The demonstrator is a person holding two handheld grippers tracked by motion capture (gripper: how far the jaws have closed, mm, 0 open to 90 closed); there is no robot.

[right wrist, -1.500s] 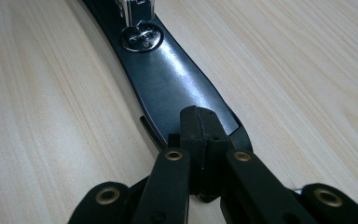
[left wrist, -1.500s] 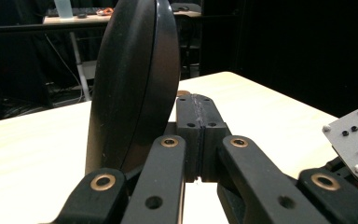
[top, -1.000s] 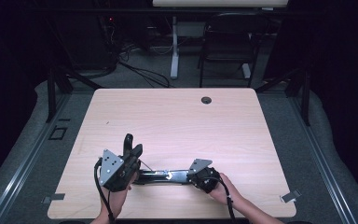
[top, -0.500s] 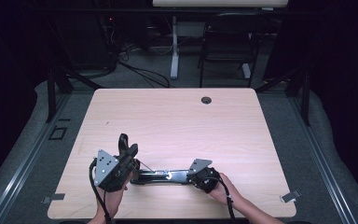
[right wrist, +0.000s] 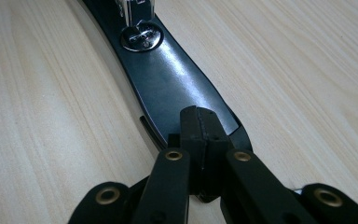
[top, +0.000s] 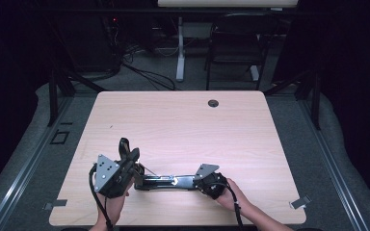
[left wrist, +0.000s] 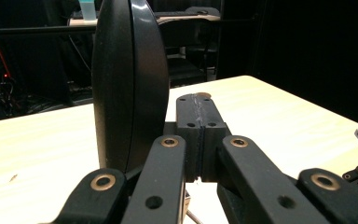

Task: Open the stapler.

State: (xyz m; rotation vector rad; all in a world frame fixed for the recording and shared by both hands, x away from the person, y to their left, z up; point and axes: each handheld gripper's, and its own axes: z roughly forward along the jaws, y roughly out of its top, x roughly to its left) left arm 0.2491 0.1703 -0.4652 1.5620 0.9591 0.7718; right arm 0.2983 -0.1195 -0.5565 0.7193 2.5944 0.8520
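High view, looking down over a pale wooden worktop (top: 183,125) in a dark room: long black stapler (top: 166,182) opened out near the front edge, base lying flat and running left to right between two hand-held tools. At the left end, hinged upper arm of the stapler standing upright just beside the left claw (top: 134,155). Left hand (top: 113,202) wrapped around that tool from below, grey three-cornered plate on top, cable trailing off the worktop's near edge. At the right end, right claw (top: 195,182) pointing leftward along the base, right hand (top: 233,195) behind it.

Left gripper view: left claw (left wrist: 199,105) pressed together pad to pad, nothing between the pads, with the glossy black arm of the stapler (left wrist: 126,84) rising tall just to its left and not in its grasp. Pale worktop stretching away beyond.

Right gripper view: right claw (right wrist: 200,114) likewise closed, pads meeting along a thin seam, tip sitting over the rounded end of the stapler's shiny base (right wrist: 168,74). Impossible to tell whether tip and base touch. Farther along the base, round metal anvil plate (right wrist: 142,37) catching the light.

Back in the high view, small dark cable hole (top: 213,103) near the far edge of the worktop, well apart from the stapler, and a chair (top: 233,43) in shadow beyond.
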